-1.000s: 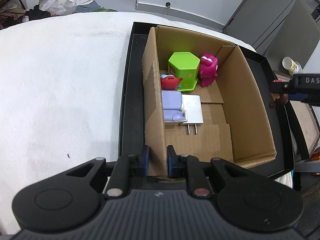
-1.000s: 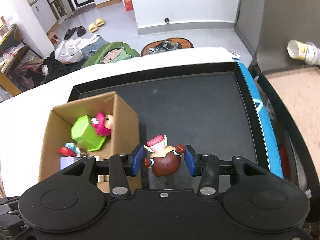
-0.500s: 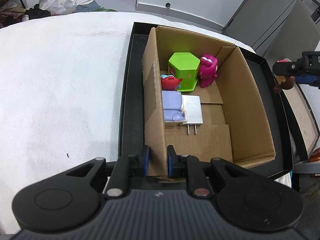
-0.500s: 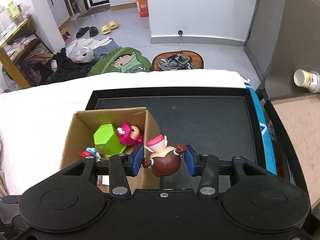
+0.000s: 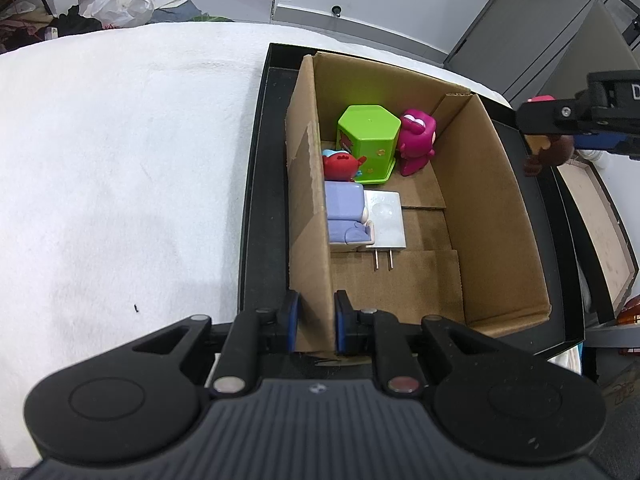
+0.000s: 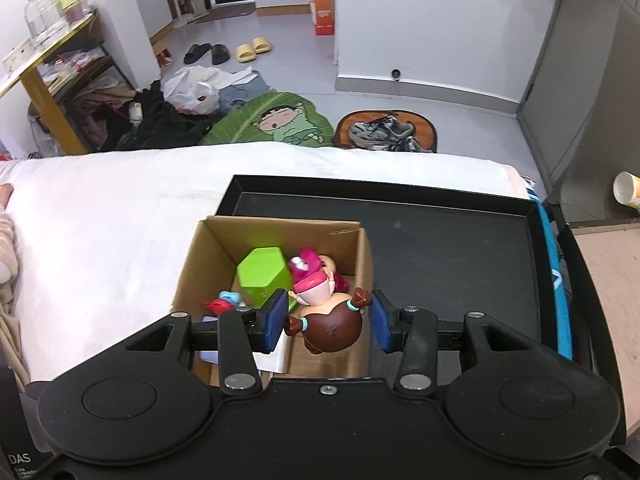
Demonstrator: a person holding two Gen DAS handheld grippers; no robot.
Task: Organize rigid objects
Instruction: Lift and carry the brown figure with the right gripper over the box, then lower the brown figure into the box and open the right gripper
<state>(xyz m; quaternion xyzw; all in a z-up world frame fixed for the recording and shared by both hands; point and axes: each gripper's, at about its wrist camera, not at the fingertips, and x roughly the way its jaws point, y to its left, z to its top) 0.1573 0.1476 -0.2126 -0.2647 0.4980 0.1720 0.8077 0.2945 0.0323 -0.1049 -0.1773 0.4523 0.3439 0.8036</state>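
An open cardboard box [image 5: 492, 216] stands in a black tray [image 5: 250, 208]. Inside it are a green hexagonal block [image 5: 368, 140], a magenta figurine [image 5: 416, 140], a red toy [image 5: 340, 166], a lilac block [image 5: 346, 216] and a white plug [image 5: 386, 220]. My left gripper [image 5: 314, 324] is shut on the box's near left wall. My right gripper [image 6: 326, 320] is shut on a brown toy figure with a pink cap [image 6: 326, 316] and hangs above the box's right part; the left wrist view has that gripper [image 5: 576, 120] beyond the right wall.
The tray [image 6: 460, 248] lies on a white cloth-covered table [image 5: 120, 168], its right part bare. A wooden board [image 6: 608, 300] and a paper cup [image 6: 626, 190] sit off to the right. Shoes, bags and a mat lie on the floor beyond the table.
My right gripper has carried the brown figure left and up, from over the bare tray to above the box. The left gripper and the box have stayed put.
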